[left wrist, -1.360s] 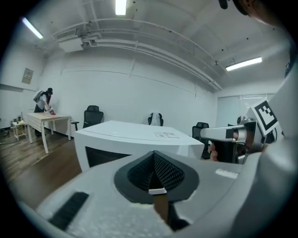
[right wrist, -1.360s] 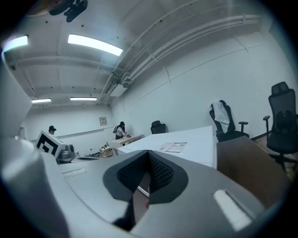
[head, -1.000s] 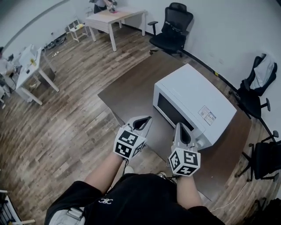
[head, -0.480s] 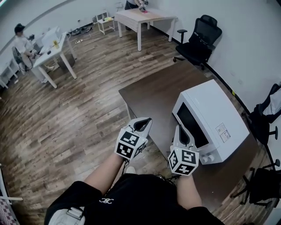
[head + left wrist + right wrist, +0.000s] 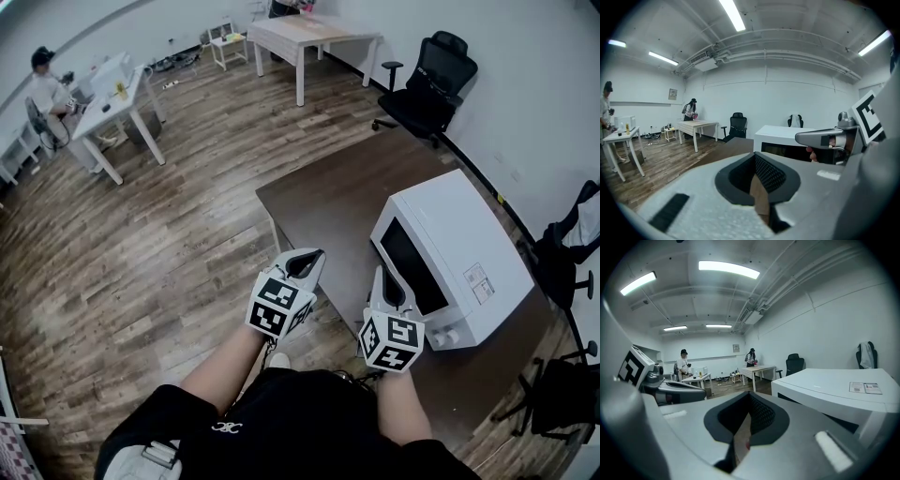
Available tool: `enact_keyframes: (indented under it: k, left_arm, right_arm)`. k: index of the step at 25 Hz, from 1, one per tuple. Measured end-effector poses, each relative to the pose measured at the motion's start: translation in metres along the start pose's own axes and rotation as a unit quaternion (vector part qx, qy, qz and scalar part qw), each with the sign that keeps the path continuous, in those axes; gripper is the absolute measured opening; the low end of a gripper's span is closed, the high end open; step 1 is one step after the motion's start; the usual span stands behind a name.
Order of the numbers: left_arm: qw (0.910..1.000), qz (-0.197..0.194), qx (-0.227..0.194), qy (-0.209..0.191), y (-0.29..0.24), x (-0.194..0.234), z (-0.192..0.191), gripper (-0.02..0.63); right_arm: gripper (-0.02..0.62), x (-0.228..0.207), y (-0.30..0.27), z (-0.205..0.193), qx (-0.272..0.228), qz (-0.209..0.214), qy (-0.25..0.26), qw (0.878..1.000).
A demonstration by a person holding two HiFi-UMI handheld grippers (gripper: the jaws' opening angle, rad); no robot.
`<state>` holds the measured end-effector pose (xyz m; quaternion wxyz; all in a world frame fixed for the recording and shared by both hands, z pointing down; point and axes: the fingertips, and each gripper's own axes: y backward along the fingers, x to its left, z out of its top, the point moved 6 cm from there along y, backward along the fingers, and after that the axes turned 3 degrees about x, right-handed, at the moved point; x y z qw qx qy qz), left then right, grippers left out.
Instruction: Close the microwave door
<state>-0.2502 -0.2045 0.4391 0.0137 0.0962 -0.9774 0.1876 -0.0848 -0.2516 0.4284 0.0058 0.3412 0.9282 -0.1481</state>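
Note:
The white microwave (image 5: 469,253) stands on a dark brown table (image 5: 328,197) at the right of the head view. Its door with the dark window (image 5: 412,267) faces me and looks flush with the body. Both grippers hover side by side in front of me, apart from the microwave. My left gripper (image 5: 313,257) is shut and empty, over the table's near edge. My right gripper (image 5: 382,275) is shut and empty too, just short of the door's lower corner. The microwave (image 5: 787,136) shows ahead in the left gripper view, and the microwave (image 5: 834,390) fills the right of the right gripper view.
A black office chair (image 5: 427,84) stands behind the table. White desks (image 5: 309,37) (image 5: 108,103) stand on the wood floor farther off, with a person (image 5: 45,80) at the left one. More chairs (image 5: 567,248) stand at the right by the wall.
The view has swung left, so the microwave and table now lie farther right in the picture. Both grippers kept their places before me and stayed shut. Over the last half second almost nothing moved.

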Motion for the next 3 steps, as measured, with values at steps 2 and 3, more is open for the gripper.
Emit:
enact_keyframes:
  k: [2,3]
  left_arm:
    - [1.0000,0.000,0.001,-0.002,0.0011,0.0006,0.0011,0.012]
    - [1.0000,0.001,0.001,-0.003,0.0016,0.0009,0.0017,0.012]
  right_arm:
    - [0.008,0.0010,0.0002,0.0011,0.000,-0.001,0.000,1.000]
    - [0.008,0.0015,0.0003,0.0017,0.001,-0.002,0.001,1.000]
